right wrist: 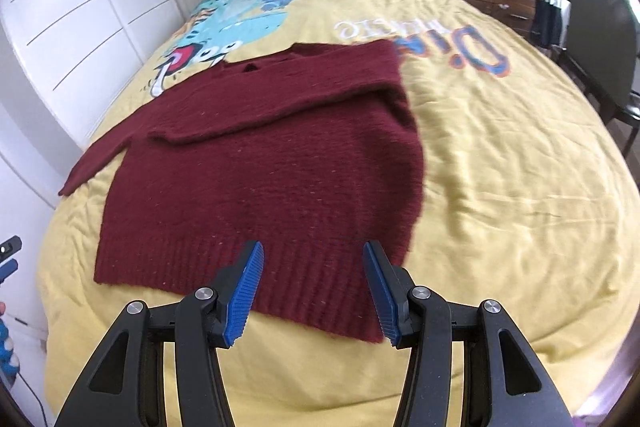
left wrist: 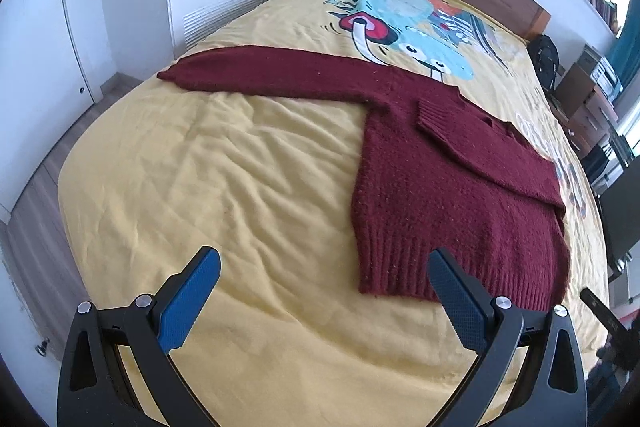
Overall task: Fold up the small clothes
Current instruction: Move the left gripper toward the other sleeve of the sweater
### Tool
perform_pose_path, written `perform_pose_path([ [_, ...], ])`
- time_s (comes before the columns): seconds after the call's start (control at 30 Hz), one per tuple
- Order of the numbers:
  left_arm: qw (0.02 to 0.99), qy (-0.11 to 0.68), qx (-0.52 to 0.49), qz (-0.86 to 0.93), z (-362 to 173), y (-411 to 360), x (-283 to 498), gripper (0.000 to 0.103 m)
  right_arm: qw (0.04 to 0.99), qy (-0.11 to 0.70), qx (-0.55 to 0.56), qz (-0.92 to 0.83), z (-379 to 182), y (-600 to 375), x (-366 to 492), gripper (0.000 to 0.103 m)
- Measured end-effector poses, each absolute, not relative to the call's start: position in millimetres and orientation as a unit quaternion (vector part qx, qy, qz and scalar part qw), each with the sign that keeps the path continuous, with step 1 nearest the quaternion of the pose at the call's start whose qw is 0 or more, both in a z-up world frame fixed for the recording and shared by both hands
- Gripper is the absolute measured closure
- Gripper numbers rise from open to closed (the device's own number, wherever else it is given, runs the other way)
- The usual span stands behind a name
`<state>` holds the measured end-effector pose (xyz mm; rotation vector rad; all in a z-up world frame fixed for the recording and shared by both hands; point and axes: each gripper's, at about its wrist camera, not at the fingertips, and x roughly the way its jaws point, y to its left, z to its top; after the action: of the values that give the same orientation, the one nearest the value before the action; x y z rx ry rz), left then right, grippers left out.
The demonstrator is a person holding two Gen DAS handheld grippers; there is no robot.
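Both tools, left (left wrist: 322,301) and right (right wrist: 314,291), gape empty; ahead, the sweater (right wrist: 256,179) (one sleeve folded in) hides part of the bed's (right wrist: 500,167) blurred lettering.

Left matte-black plastic two-finger gripper (left wrist: 323,293): curved forked arms with triangular cut-outs, four round silver pivot screws, flat fingers faced with bright blue dimpled rubber pads (left wrist: 188,303).

Right matte-black plastic two-finger gripper (right wrist: 313,293): same forked arms and cut-outs, four silver pivot screws, narrower fingers with blue ribbed pads (right wrist: 244,297). Pad texture differs between views, possibly only from viewing angle.
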<state>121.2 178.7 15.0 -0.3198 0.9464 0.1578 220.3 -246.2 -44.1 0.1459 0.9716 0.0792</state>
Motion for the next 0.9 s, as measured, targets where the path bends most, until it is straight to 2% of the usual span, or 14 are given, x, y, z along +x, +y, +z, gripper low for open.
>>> perform_pose_path([
  [0.4, 0.858, 0.472, -0.181, 0.089, -11, 233, 184, 0.001, 0.869, 0.488, 0.082, 0.004, -60, -253, 218, 0.049],
  [0.9, 0.828, 0.478, -0.267, 0.122, -68, 354, 297, 0.001, 0.85, 0.519, 0.09, -0.026, -88, -269, 249, 0.049],
])
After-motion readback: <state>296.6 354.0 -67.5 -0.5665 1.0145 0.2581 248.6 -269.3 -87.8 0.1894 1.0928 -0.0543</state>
